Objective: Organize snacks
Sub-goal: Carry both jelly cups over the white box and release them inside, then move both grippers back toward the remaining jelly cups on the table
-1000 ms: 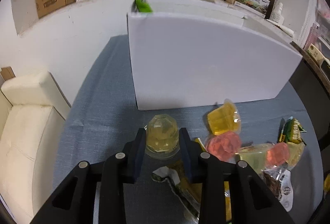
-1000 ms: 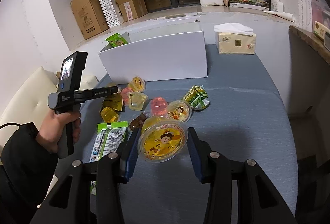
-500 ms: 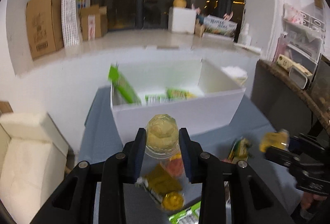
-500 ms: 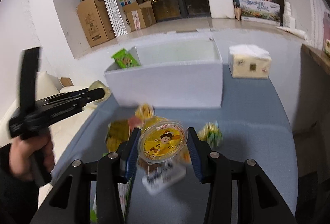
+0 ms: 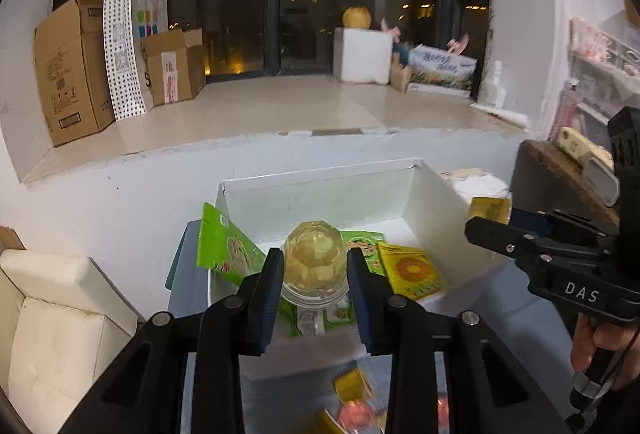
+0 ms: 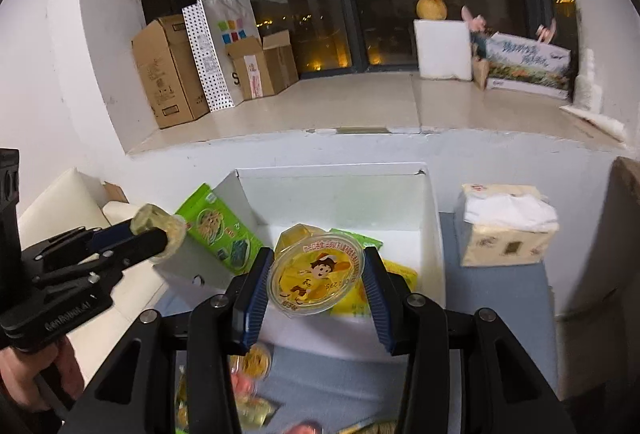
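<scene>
- The left gripper [image 5: 314, 276] has its jaws pinching a pale yellow jelly cup [image 5: 314, 262] by its sides; the faceted base faces the camera and the wide rim points down and away, so the cup's axis runs roughly along the fingers. It hangs over the near part of the white box [image 5: 436, 210], above the packets inside.
- The right gripper [image 6: 316, 282] has its jaws pinching a cartoon-lidded jelly cup [image 6: 316, 280]; the printed lid faces the camera, tilted slightly towards 11 o'clock, and the cup body points away into the box. It sits over the box's near wall.
- In the right wrist view the left gripper shows at 9 o'clock with its cup seen side-on; in the left wrist view the right gripper shows at 3 o'clock, its cup only a yellow sliver.
- The box holds a green snack packet [image 5: 224, 248] leaning up against its wall at 10 o'clock, a yellow packet [image 5: 412, 268] lying flat at 2 o'clock of the pale cup, and more green wrappers partly hidden behind the cups.
- Loose jelly cups [image 5: 354, 408] on the bench [image 6: 496, 322] in front of the box are blurred and cut off by the frame edge and the gripper bodies.
- A tissue box [image 6: 506, 230] stands beside the box at 3 o'clock in the right wrist view.
</scene>
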{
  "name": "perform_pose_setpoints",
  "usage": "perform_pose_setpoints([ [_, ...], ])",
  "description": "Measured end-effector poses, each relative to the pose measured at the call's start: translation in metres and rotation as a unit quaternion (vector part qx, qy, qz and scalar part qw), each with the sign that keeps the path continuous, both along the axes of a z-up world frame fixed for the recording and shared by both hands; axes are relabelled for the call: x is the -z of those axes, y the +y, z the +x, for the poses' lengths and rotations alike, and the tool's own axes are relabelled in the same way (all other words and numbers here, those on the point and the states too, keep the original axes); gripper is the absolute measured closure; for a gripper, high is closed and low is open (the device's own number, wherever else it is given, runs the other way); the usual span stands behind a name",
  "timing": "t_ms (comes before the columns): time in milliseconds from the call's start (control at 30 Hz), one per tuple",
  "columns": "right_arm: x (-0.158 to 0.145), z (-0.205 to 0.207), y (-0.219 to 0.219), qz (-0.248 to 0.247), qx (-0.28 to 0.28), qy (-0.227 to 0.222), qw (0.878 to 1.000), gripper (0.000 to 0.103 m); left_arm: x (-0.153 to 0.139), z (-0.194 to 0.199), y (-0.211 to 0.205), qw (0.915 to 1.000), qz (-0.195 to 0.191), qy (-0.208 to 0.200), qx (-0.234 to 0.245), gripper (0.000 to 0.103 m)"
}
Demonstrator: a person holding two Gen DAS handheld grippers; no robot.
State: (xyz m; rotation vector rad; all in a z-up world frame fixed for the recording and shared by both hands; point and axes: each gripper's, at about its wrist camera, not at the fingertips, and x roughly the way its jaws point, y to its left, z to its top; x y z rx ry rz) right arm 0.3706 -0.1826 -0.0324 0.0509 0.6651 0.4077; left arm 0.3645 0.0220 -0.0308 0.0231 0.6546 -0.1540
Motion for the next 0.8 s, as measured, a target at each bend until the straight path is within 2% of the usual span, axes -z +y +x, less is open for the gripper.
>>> perform_pose_setpoints([
  [100, 0.012, 0.023, -0.003, 0.011, 0.009, 0.026, 1.000, 0.054, 0.016, 0.022, -0.005, 0.9996, 0.014, 0.026, -0.001, 0.066],
  [167, 0.022, 0.032, -0.002, 0.005, 0.007, 0.039, 0.999, 0.054, 0.024, 0.028, -0.005, 0.9991, 0.007, 0.041, 0.000, 0.065],
  [200, 0.026, 0.034, -0.001, -0.001, 0.007, 0.046, 0.999, 0.054, 0.028, 0.031, -0.003, 0.9989, 0.005, 0.046, -0.007, 0.052],
  [233, 0.029, 0.035, -0.001, -0.007, 0.012, 0.046, 0.999, 0.052, 0.030, 0.032, -0.002, 0.9987, 0.006, 0.049, -0.011, 0.027],
  [267, 0.031, 0.035, -0.002, -0.010, 0.019, 0.043, 0.999, 0.038, 0.033, 0.033, -0.001, 0.9987, 0.006, 0.049, -0.015, 0.017],
  [300, 0.032, 0.034, -0.003, -0.006, 0.019, 0.038, 0.999, 0.029, 0.033, 0.032, 0.000, 0.9989, 0.008, 0.043, -0.018, 0.006],
  [333, 0.032, 0.032, -0.006, 0.004, 0.019, 0.030, 0.999, 0.017, 0.034, 0.031, 0.001, 0.9990, 0.013, 0.038, -0.019, 0.006],
  [367, 0.032, 0.031, -0.008, 0.012, 0.018, 0.026, 0.999, 0.013, 0.034, 0.031, 0.001, 0.9990, 0.017, 0.037, -0.019, 0.006],
  [467, 0.030, 0.027, -0.009, 0.004, 0.021, 0.019, 1.000, 0.013, 0.032, 0.031, 0.001, 0.9989, 0.017, 0.040, -0.019, 0.005],
  [533, 0.029, 0.026, -0.009, 0.007, 0.018, 0.020, 1.000, 0.013, 0.029, 0.029, 0.000, 0.9990, 0.015, 0.039, -0.017, 0.000],
  [733, 0.022, 0.006, -0.017, 0.032, 0.026, 0.013, 0.999, 0.000, 0.022, 0.011, -0.003, 0.9991, 0.018, 0.037, -0.010, 0.000],
  [800, 0.020, -0.005, -0.021, 0.038, 0.024, 0.015, 0.999, 0.000, 0.019, -0.005, -0.001, 0.9993, 0.007, 0.036, -0.005, 0.000],
])
